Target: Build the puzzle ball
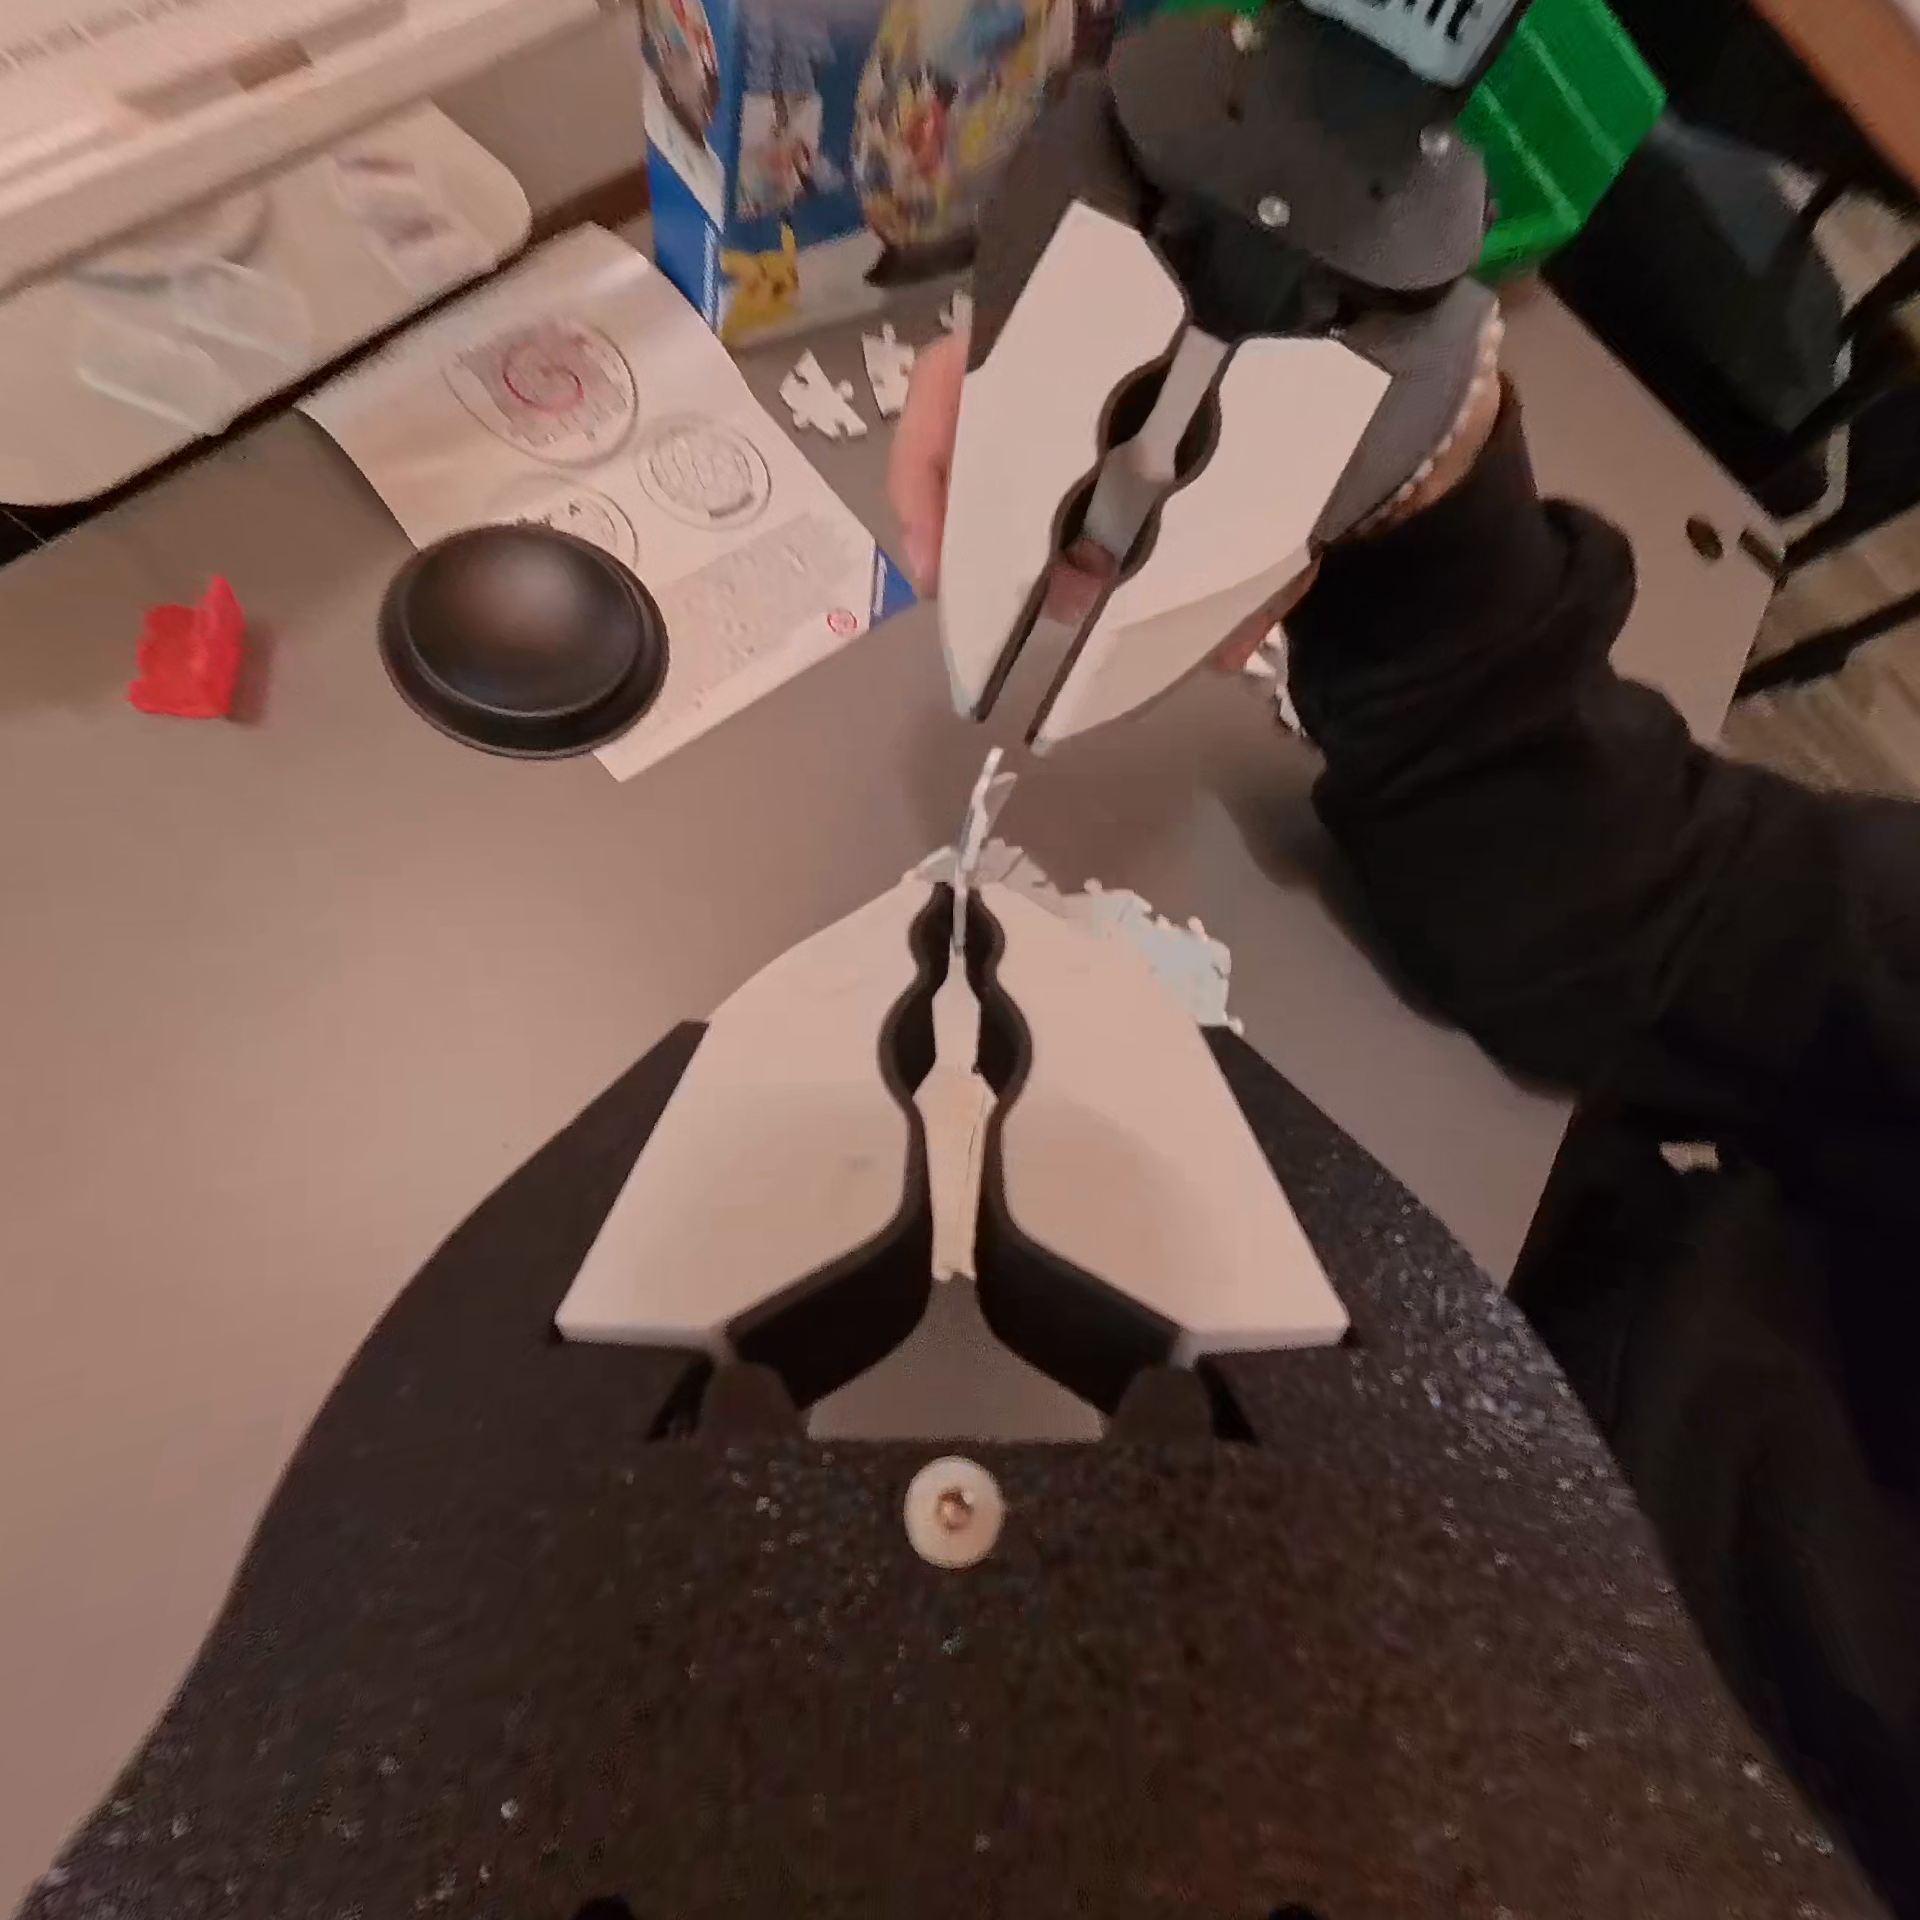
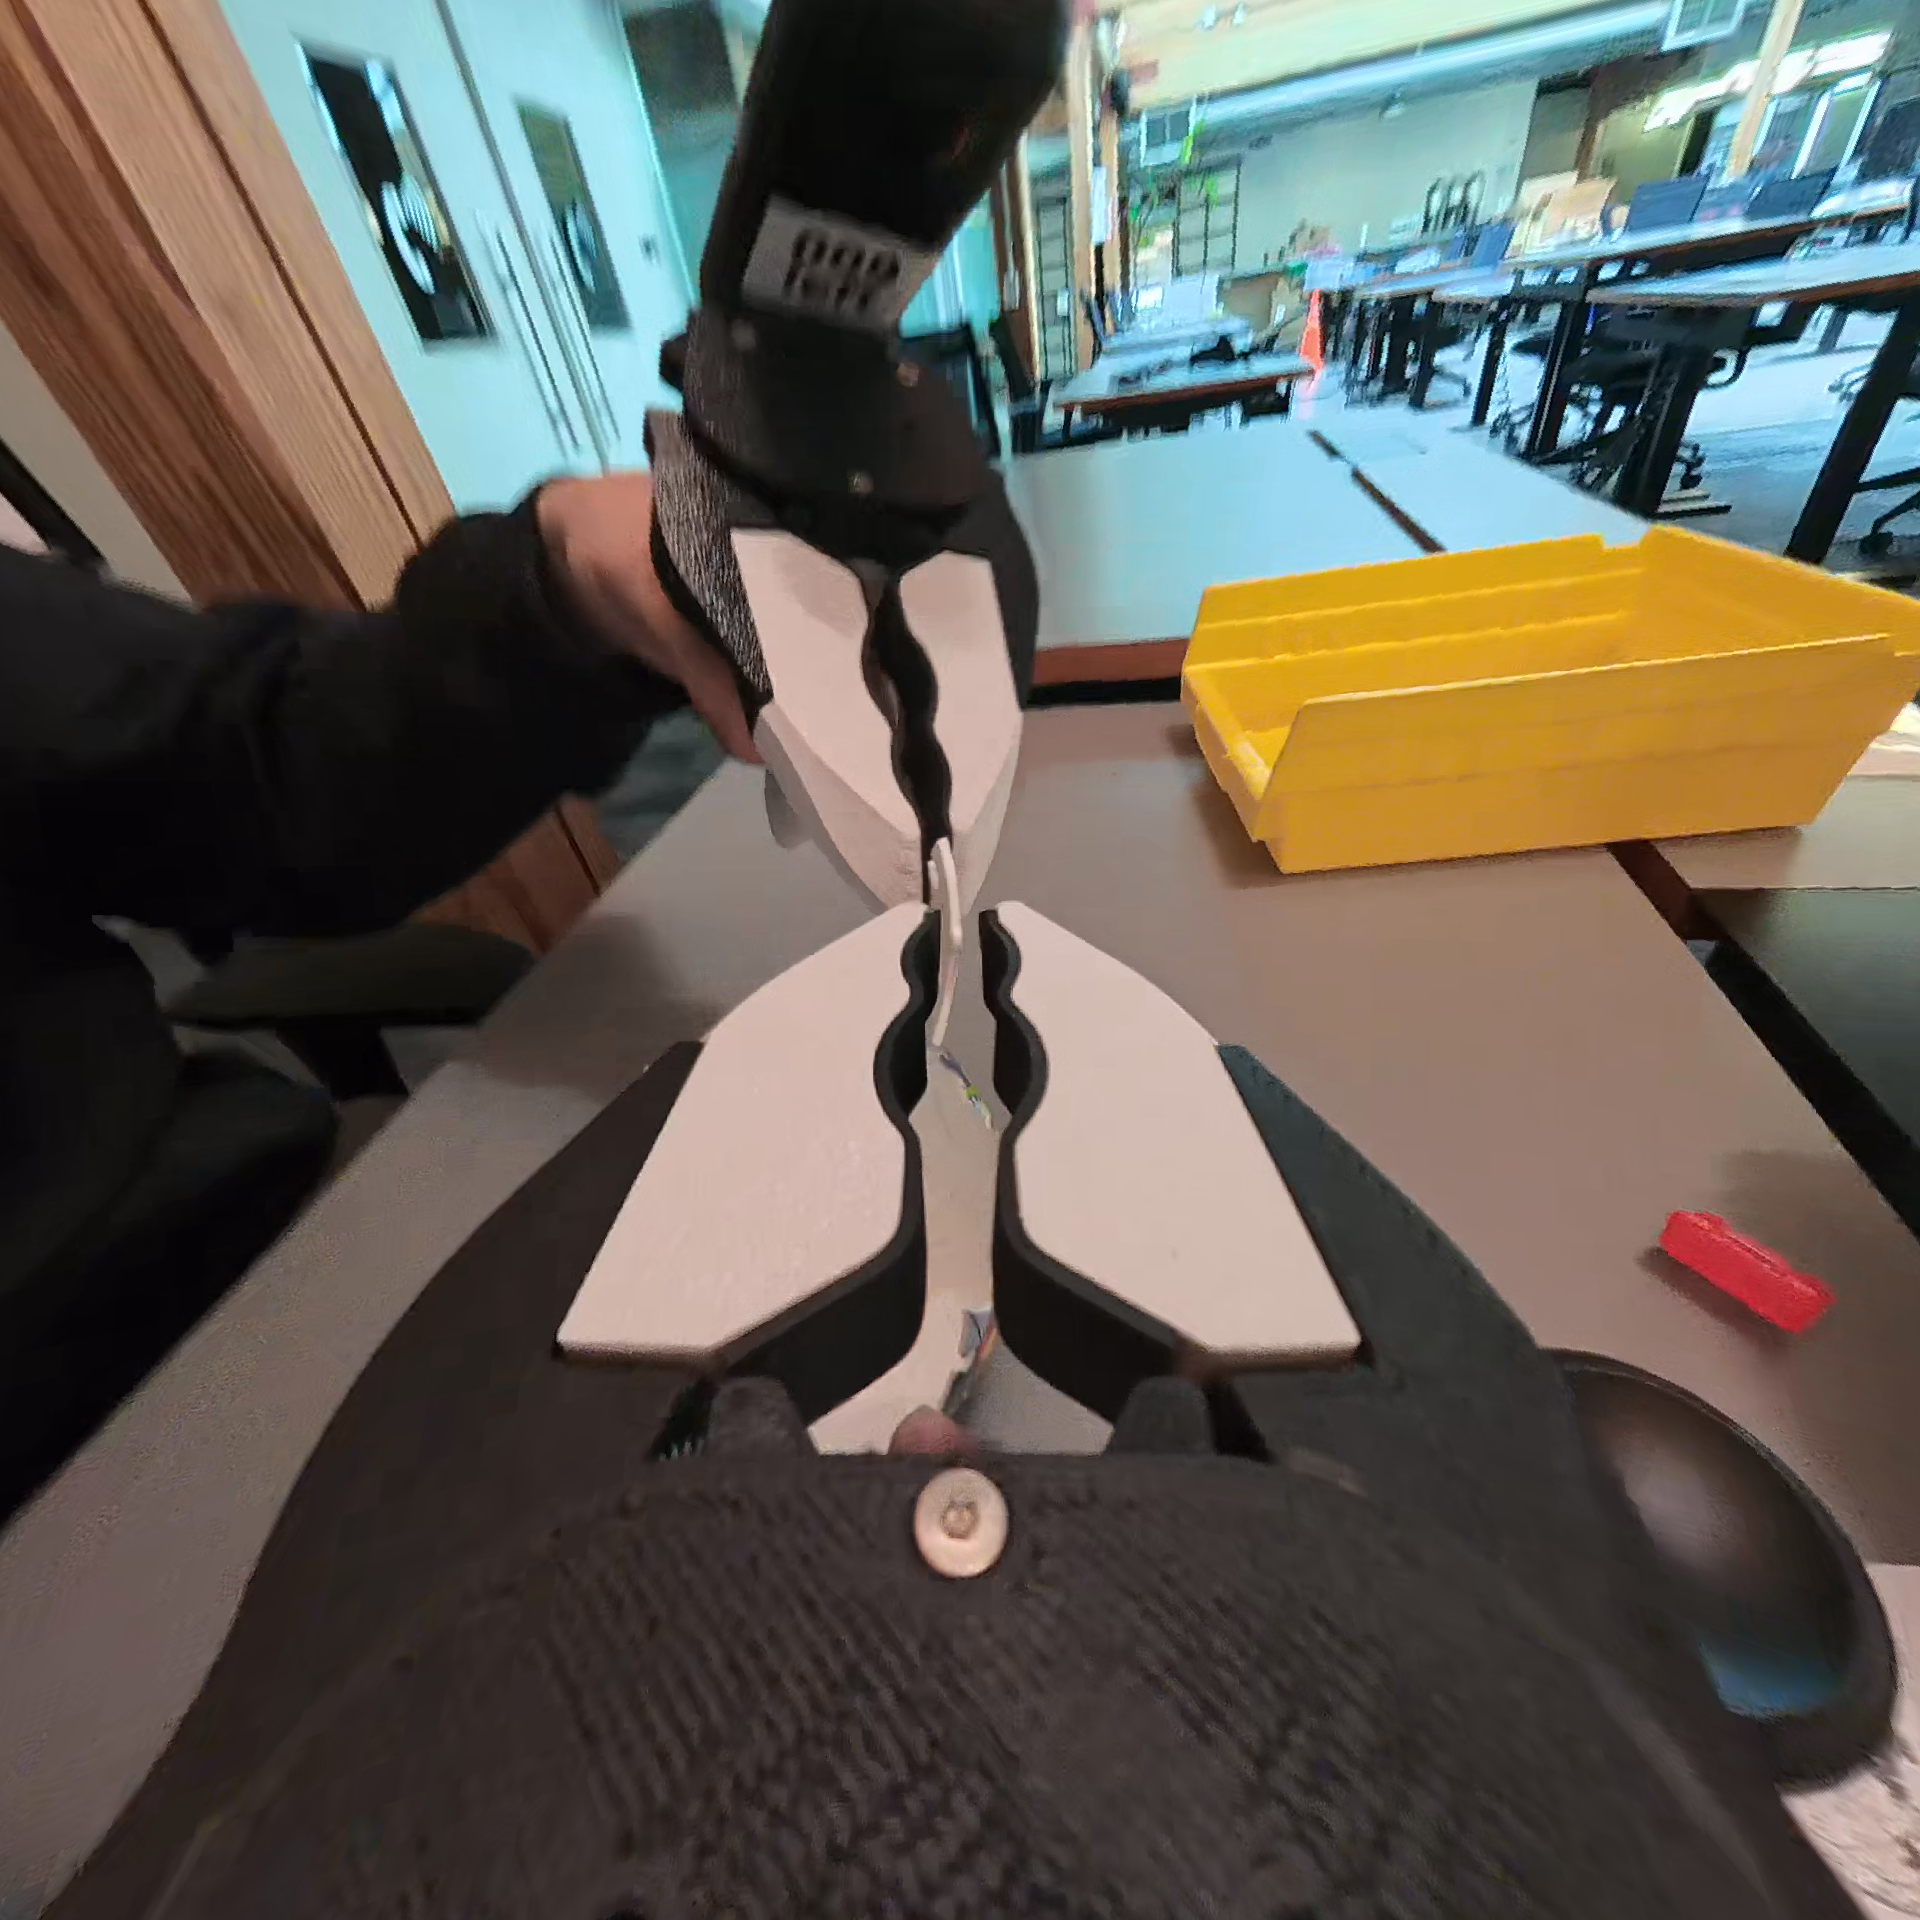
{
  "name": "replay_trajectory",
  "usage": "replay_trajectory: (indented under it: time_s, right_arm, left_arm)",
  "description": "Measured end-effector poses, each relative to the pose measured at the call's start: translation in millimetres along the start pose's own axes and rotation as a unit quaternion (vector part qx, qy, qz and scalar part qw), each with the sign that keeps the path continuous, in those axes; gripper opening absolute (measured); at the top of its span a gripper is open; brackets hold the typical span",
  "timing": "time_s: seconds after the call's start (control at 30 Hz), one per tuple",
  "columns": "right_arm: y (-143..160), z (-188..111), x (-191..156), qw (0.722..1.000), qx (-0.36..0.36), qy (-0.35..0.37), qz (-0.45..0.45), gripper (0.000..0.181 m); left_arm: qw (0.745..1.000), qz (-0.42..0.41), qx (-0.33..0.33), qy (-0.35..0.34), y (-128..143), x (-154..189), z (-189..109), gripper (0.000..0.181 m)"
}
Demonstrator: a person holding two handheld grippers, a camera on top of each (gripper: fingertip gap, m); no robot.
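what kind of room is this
Probably a shared office or lab workspace: rows of long desks with chairs fill the open hall behind, and a yellow storage bin sits on the grey table.

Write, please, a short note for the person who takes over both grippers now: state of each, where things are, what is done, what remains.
Left gripper: shut on a white puzzle piece, edge-on.
Right gripper: slightly open around that piece, no grip yet.
More pieces lie on the table under the left gripper, others by the puzzle box. Black stand rests on the instruction sheet.
Done: no joined pieces visible.
Left: nearly all the ball.
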State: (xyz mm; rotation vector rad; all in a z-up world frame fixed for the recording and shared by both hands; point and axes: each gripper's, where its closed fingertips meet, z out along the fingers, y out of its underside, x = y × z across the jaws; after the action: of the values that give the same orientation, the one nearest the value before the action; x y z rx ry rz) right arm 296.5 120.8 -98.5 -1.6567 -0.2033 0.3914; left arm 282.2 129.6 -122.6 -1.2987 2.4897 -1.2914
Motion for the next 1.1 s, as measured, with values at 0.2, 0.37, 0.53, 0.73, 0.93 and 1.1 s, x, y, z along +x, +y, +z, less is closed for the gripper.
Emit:
replay_trajectory:
  time_s: [0.2,0.37,0.53,0.73,0.93,1.1]
  right_arm:
    - [27,12,-11,0.995,-0.086,-0.026,-0.042,0.005]
    - [42,12,-9,0.989,-0.131,-0.022,-0.064,0.004]
    - [50,12,-8,0.986,-0.154,-0.025,-0.058,0.003]
    - [57,13,-5,0.981,-0.169,-0.016,-0.098,0.004]
    - [57,12,3,0.984,-0.160,-0.007,-0.081,0.002]
    - [72,6,10,0.981,-0.184,0.001,-0.063,0.002]
  left_arm:
    - [0.996,0.031,-0.080,0.011,18,3,13,0.002]
    - [0.993,0.050,-0.103,0.009,24,1,22,0.002]
    - [0.989,0.073,-0.126,0.000,27,-2,26,0.002]
    - [0.985,0.080,-0.150,-0.010,31,-6,30,0.002]
    - [0.986,0.094,-0.138,-0.031,26,-13,32,0.003]
    - [0.991,0.079,-0.086,-0.068,23,-26,23,0.026]
